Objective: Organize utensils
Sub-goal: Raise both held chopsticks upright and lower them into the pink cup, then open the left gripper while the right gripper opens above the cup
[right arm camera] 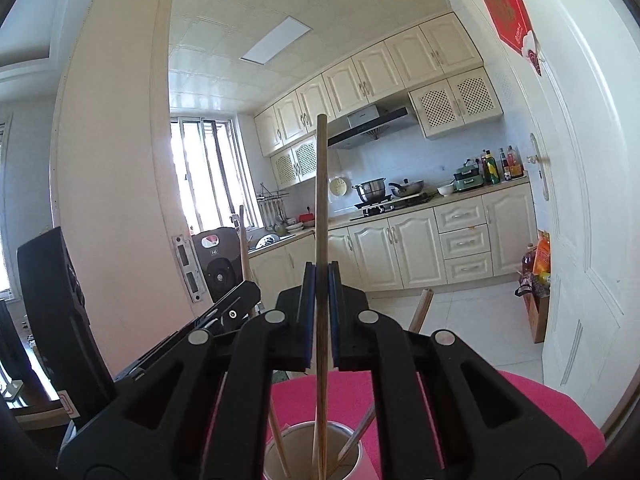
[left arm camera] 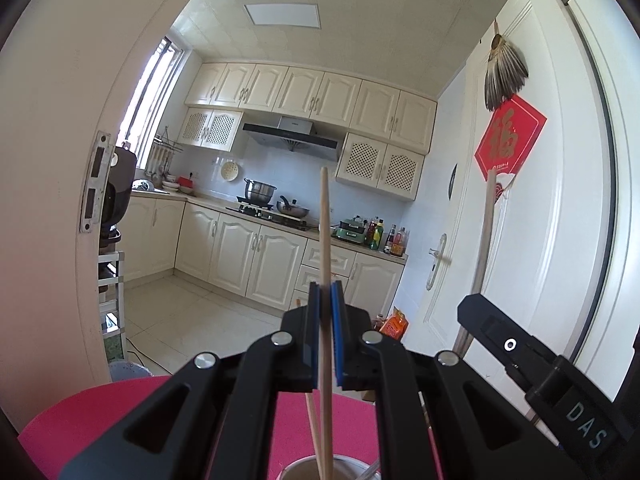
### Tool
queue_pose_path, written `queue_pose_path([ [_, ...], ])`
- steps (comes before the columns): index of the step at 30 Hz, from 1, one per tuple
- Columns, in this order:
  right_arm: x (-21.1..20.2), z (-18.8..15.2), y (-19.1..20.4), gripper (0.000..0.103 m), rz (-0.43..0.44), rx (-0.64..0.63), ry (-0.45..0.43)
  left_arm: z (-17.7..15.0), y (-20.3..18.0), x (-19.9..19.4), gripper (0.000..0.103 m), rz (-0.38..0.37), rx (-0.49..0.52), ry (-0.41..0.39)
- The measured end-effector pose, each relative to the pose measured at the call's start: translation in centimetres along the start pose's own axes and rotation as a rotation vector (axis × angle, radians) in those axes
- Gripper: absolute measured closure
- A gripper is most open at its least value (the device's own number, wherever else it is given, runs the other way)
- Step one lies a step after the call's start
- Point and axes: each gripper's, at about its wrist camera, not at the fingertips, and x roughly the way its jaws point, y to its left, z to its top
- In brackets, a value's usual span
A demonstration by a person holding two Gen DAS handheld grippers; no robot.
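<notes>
In the left wrist view my left gripper (left arm camera: 325, 288) is shut on a pale wooden chopstick (left arm camera: 325, 216). The stick stands upright and its lower end reaches into a metal cup (left arm camera: 348, 460) below. My right gripper (right arm camera: 321, 270) is shut on a darker chopstick (right arm camera: 321, 184), also upright, with its lower end inside the same cup (right arm camera: 304, 440). Several other chopsticks (right arm camera: 278, 436) lean in the cup. The two grippers are side by side. The right one (left arm camera: 472, 308) shows at the left view's right edge, and the left one (right arm camera: 240, 296) at the right view's left.
The cup stands on a pink round table (right arm camera: 540, 412). Beyond it an open white door (left arm camera: 532, 208) with a handle leads into a kitchen with cream cabinets (left arm camera: 256, 252) and a stove. A door frame (right arm camera: 120, 200) and a black appliance (right arm camera: 218, 264) are on the left.
</notes>
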Motion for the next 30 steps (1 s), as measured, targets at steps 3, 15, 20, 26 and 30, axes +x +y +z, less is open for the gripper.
queue_pose_path([
  [3,0.1,-0.6,0.0,0.097,0.000,-0.005,0.017,-0.3,0.4,0.3,0.097,0.001,-0.005,0.018],
  [15,-0.5,-1.7,-0.1,0.096,-0.019,-0.014,0.062,-1.1,0.6,0.0,0.095,-0.012,0.012,0.088],
  [20,-0.9,-2.0,-0.3,0.096,-0.031,-0.013,0.078,-1.2,0.7,-0.5,0.082,-0.011,0.015,0.111],
  [26,-1.0,-2.5,-0.3,0.096,-0.040,-0.008,0.113,-0.9,1.1,-1.4,0.074,-0.012,-0.005,0.136],
  [30,-1.2,-2.6,-0.1,0.096,-0.046,-0.009,0.139,-0.9,1.3,-2.1,0.072,-0.008,-0.011,0.153],
])
